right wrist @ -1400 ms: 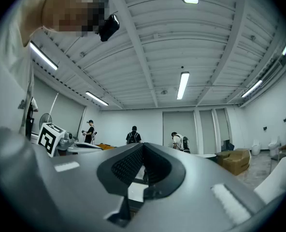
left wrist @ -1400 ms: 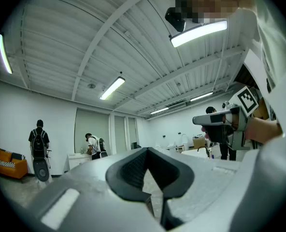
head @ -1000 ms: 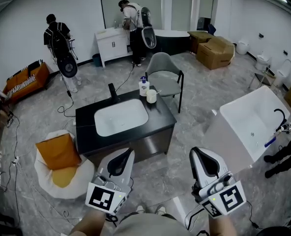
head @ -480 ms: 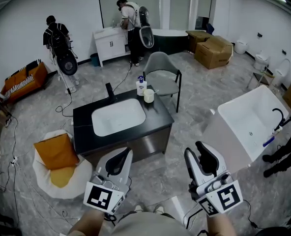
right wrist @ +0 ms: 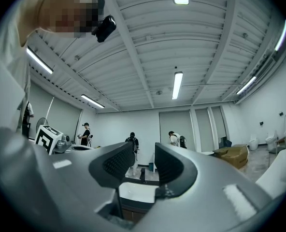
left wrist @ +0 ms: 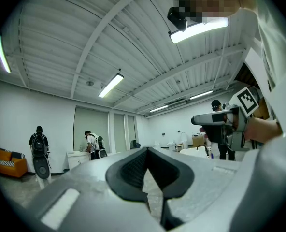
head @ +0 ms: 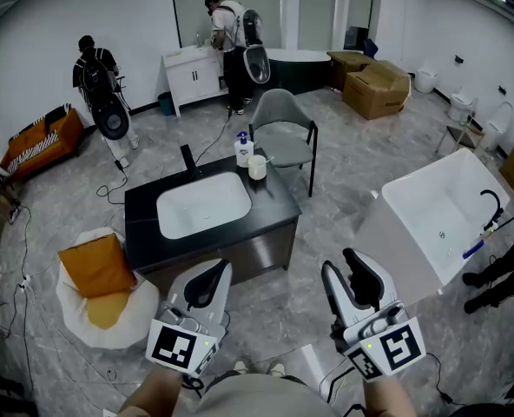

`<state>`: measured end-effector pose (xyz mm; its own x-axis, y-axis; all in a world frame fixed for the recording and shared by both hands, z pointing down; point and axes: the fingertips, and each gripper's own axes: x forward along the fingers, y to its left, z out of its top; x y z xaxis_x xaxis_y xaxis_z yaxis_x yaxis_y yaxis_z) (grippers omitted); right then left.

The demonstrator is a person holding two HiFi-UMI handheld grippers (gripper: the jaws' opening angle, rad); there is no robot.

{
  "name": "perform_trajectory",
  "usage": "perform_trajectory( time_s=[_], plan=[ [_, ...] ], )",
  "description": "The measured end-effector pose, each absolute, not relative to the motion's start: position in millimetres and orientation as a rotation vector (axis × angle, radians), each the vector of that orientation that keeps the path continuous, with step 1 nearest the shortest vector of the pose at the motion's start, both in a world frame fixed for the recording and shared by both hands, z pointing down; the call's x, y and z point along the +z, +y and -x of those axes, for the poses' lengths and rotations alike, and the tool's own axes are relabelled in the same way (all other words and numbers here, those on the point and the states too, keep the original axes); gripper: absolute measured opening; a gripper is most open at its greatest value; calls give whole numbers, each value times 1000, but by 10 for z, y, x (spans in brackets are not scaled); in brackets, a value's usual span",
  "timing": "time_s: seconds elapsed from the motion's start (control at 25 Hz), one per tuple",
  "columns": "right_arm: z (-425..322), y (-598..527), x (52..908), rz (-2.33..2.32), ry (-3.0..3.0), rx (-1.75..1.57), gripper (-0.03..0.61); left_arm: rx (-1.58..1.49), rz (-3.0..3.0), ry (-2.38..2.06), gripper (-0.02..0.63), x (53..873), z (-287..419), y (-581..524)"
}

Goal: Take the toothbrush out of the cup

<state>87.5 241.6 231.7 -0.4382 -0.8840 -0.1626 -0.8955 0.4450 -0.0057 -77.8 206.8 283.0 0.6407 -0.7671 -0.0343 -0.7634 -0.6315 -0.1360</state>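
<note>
The cup (head: 257,168) stands at the far right corner of the black sink counter (head: 272,201), just beside a pump bottle (head: 242,150), the toothbrush (head: 266,157) in it. Near, well apart from them, the left gripper (head: 207,287) is closed and empty; the right gripper (head: 348,274) jaws are opening with nothing between

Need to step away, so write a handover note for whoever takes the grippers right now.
Left gripper: jaws together, empty.
Right gripper: jaws opening, nothing between them.
Toothbrush stands in the cup at the far corner of the black counter, beside a bottle.
Done: nothing; both grippers are well short of the counter.
Left: approach, grip the toothbrush, lift it out of the cup.
</note>
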Motion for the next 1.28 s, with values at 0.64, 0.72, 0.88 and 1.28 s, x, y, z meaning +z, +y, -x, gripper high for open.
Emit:
perform_trajectory(
  time_s=[0.64, 0.72, 0.88, 1.28],
  plan=[
    [-1288, 2265, 2479, 1525, 2576, 121, 153, -67, 2657, 1334, 2, 2929, 479, 1961],
    [-1306, 2186, 2520, 1524, 2574, 118, 153, -57, 2645, 1339, 2, 2942, 472, 1893],
    [-1313, 2001, 2628, 1529, 2591, 129, 153, 3, 2621, 1366, 2, 2971, 494, 1698],
    [-1157, 1071, 2774, 1543, 2637, 143, 153, -2, 2641, 1398, 2, 3150, 615, 719]
  ],
)
